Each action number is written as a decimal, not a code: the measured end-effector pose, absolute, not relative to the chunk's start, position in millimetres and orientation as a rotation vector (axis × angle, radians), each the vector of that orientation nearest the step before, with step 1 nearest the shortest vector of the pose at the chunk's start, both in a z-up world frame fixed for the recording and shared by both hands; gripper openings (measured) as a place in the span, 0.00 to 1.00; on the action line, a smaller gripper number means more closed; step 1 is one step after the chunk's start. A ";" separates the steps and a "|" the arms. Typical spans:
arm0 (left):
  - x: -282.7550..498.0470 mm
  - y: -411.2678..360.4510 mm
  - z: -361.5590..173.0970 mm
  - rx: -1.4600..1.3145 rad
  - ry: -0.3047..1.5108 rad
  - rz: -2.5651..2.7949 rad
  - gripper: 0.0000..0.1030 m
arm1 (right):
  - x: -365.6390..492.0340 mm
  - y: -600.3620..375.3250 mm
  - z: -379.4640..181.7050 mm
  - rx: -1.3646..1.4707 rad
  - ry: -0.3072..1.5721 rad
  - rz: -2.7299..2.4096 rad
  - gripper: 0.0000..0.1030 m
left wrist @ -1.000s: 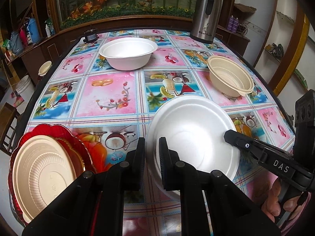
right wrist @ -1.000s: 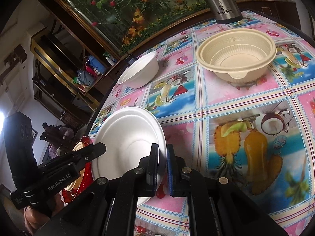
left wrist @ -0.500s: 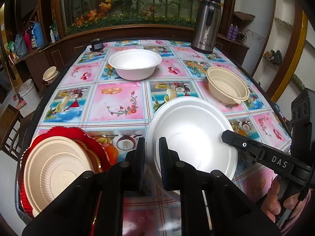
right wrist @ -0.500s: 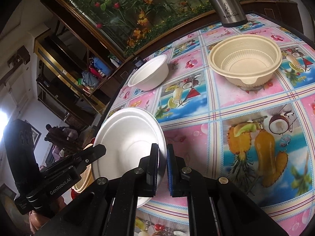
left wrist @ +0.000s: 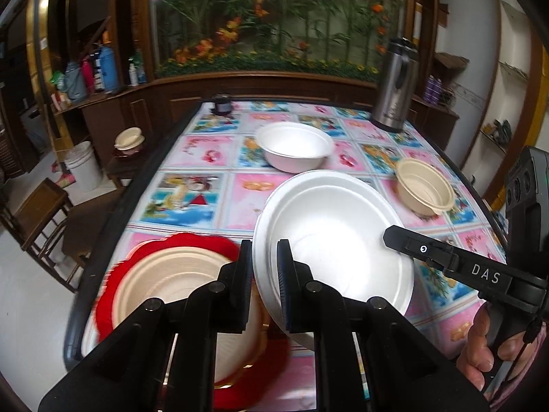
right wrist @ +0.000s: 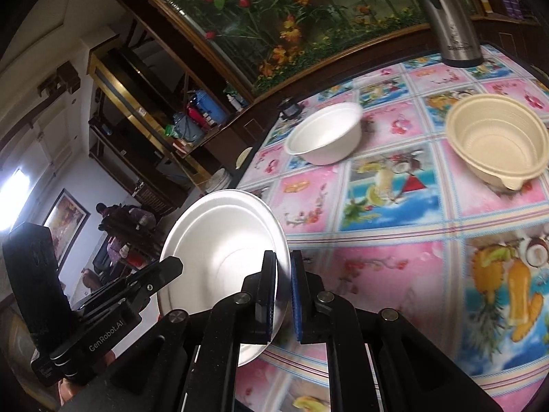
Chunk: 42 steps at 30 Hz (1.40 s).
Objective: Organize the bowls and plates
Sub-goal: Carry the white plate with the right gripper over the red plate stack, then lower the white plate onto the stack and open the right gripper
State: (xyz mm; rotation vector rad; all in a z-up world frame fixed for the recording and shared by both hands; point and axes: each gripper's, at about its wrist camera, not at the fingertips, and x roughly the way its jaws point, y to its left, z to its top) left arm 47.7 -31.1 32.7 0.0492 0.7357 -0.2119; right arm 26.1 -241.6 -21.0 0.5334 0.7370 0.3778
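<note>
Both grippers clenched on white plate [left wrist: 336, 240] rim: left gripper [left wrist: 264, 274] near side, right gripper [right wrist: 283, 285] opposite; plate tilted above table [left wrist: 219, 202].

Both grippers pinch the white plate [left wrist: 336, 240] by its rim, left gripper [left wrist: 264, 274] near, right gripper [left wrist: 394, 235] opposite, above the patterned table [left wrist: 192, 199]. A beige plate [left wrist: 164, 285] sits on a red one [left wrist: 206, 243] beneath.
</note>
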 end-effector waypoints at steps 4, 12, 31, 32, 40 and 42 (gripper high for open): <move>49.9 -6.3 34.3 0.024 0.731 -0.164 0.11 | 36.6 -216.9 -15.9 0.513 0.745 0.415 0.08; 53.0 42.9 21.4 -0.028 0.760 -0.060 0.11 | 52.9 -152.4 -20.4 0.448 0.806 0.493 0.08; 49.5 74.6 -28.4 -0.026 0.889 0.017 0.12 | 44.2 -81.0 -57.0 0.231 0.887 0.485 0.12; 49.6 74.5 -28.3 -0.026 0.887 0.017 0.12 | 44.3 -80.5 -56.9 0.225 0.883 0.483 0.12; 44.0 74.2 -25.6 -0.025 0.867 0.050 0.47 | 35.2 -71.1 -54.8 0.114 0.835 0.455 0.19; 39.2 77.3 -18.7 -0.029 0.818 0.096 0.69 | 30.0 -70.1 -50.9 0.082 0.810 0.457 0.24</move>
